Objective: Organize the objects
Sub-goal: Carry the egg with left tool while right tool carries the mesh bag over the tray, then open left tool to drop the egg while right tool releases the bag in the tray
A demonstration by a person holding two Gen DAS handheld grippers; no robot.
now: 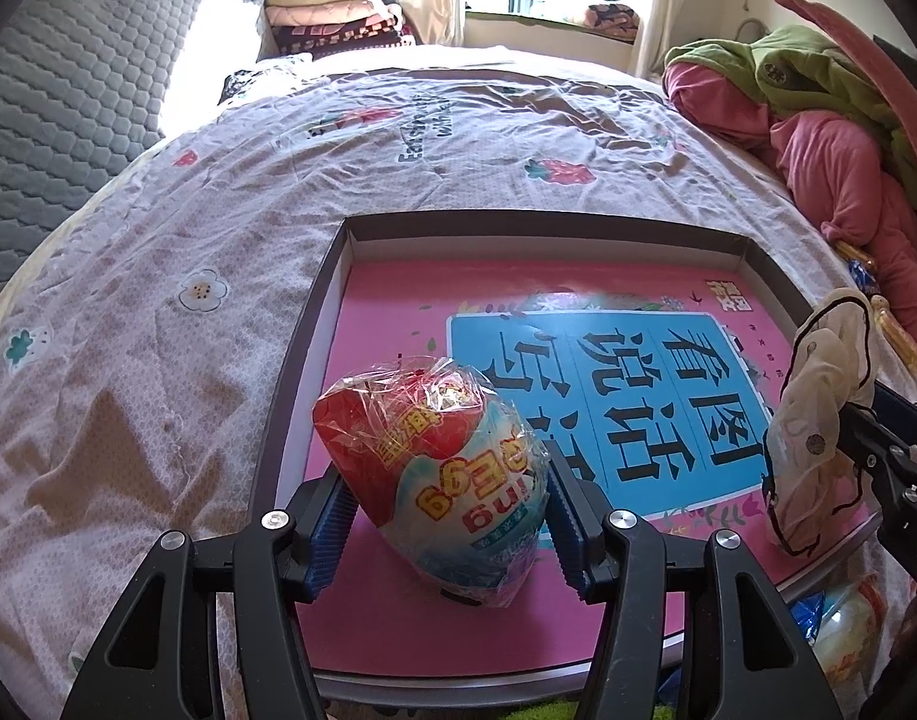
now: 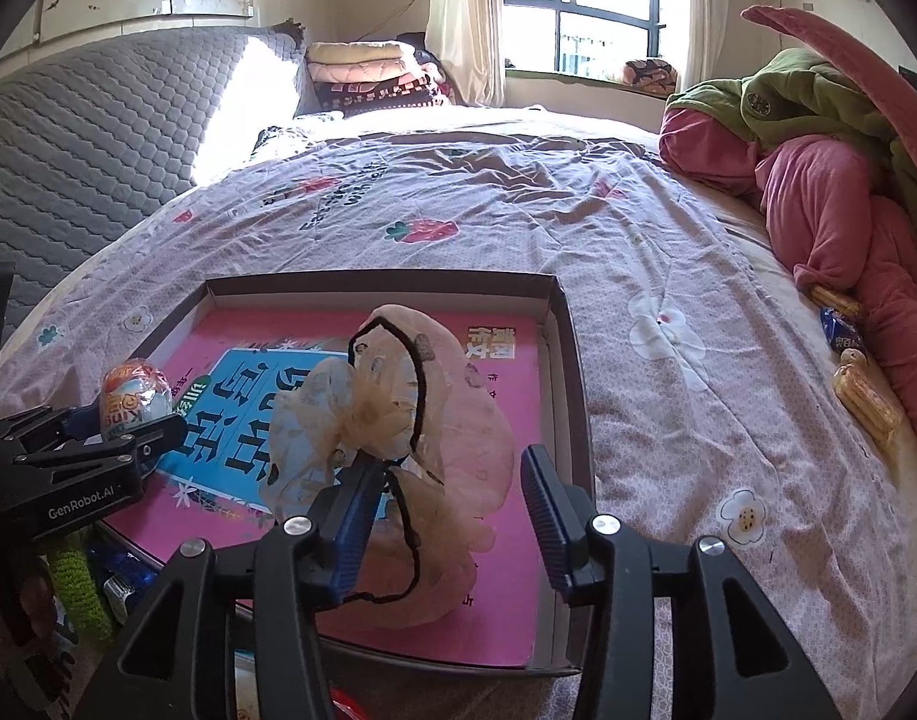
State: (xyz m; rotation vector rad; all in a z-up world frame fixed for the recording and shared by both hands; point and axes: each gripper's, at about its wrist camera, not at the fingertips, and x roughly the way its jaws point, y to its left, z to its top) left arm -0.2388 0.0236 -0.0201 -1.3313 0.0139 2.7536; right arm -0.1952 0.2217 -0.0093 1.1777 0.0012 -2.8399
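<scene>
Left wrist: crinkly plastic-wrapped red-and-white egg toy.

A shallow dark-rimmed cardboard tray lies on a bed under a pale floral bedsheet. Flat inside the tray is a pink book with a blue title panel. At the tray's near left, the left gripper has its blue-padded jaws closed against a rounded packet wrapped in clear crinkled plastic with red and blue print. At the tray's right edge the right gripper shows a sheer cream hair accessory with black trim hanging in front of it. Pink and green bedding is heaped along the bed's right side.
</scene>
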